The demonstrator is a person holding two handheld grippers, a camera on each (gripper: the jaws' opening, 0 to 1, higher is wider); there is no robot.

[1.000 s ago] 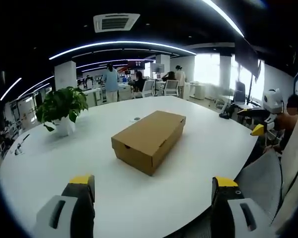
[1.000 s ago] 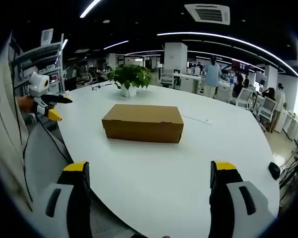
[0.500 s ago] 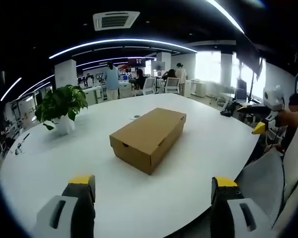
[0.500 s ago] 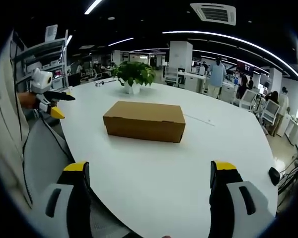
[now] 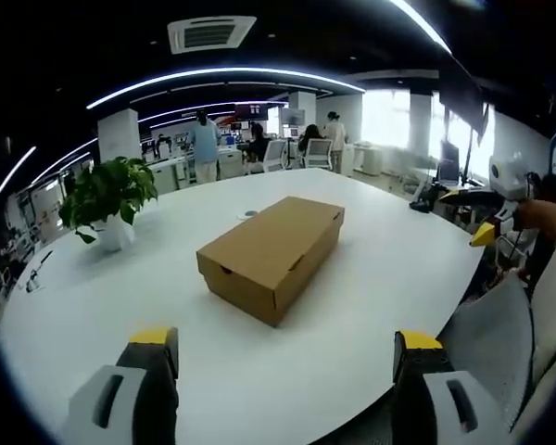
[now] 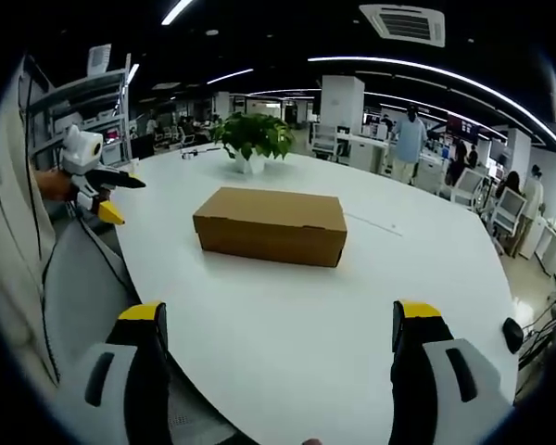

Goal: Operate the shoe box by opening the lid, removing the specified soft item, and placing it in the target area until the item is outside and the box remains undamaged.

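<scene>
Shoe box [image 5: 271, 252]: plain brown cardboard, lid closed, resting flat near the middle of the table. In the right gripper view the shoe box [image 6: 271, 225] presents its long side to the camera; in the left gripper view it presents a short end and runs away from the camera.
Soft item: cannot be seen; the lid is on.
Table [image 5: 371, 306]: large, white, rounded edge. Same table [image 6: 287, 324] in the right gripper view.
Left gripper [image 5: 283, 357]: jaws spread wide, holding nothing, yellow tips above the near table edge, well apart from the box. It also appears in the right gripper view as the left gripper [image 6: 111, 197], off the table's edge, held by a hand [image 6: 51, 184].
Right gripper [image 6: 278, 357]: jaws spread wide, holding nothing, above the near table edge, well apart from the box. It appears in the left gripper view as the right gripper [image 5: 473, 213], beyond the table's edge.
Potted plant [image 5: 107, 199]: green leaves, white pot, on the table, well apart from the box; potted plant [image 6: 252, 139] stands behind the box in the right gripper view.
Background: open office with desks, chairs, standing people.
</scene>
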